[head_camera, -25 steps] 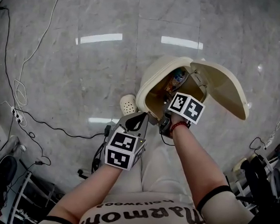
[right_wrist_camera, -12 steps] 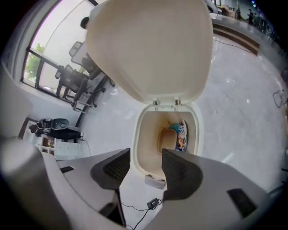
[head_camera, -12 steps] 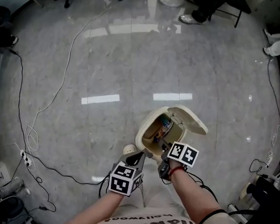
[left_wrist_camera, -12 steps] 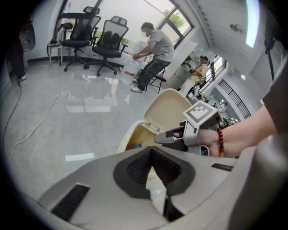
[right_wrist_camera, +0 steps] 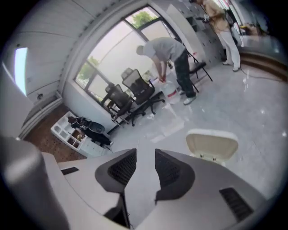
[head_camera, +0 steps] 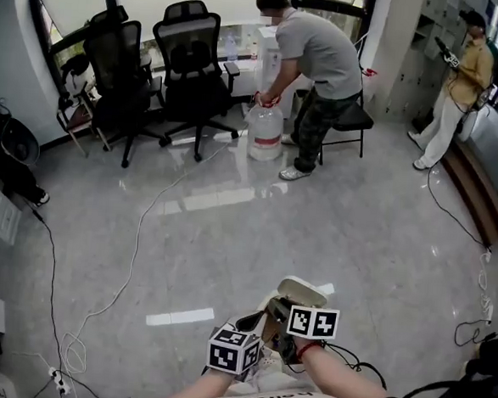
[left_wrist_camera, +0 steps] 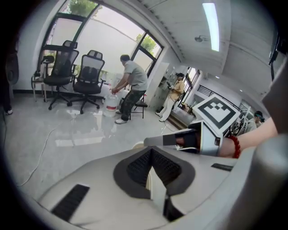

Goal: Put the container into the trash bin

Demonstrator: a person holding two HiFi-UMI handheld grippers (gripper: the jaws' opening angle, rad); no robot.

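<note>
Left tongs [left_wrist_camera: 151,152] are together, empty; right tongs [right_wrist_camera: 145,153], partly apart, are closing on nothing.

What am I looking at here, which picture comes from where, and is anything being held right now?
There is no robot arm: someone carries a gripper in each hand. The wide room picture comes from a camera on their head, looking down at the open trash bin on the grey floor. The other two come from cameras riding on the grippers, looking forward. The left gripper is shut on nothing; the right gripper is closing, its fingers apart with nothing between them. The container shows in none of them. Farther off, a person bends over a water jug near office chairs.
</note>
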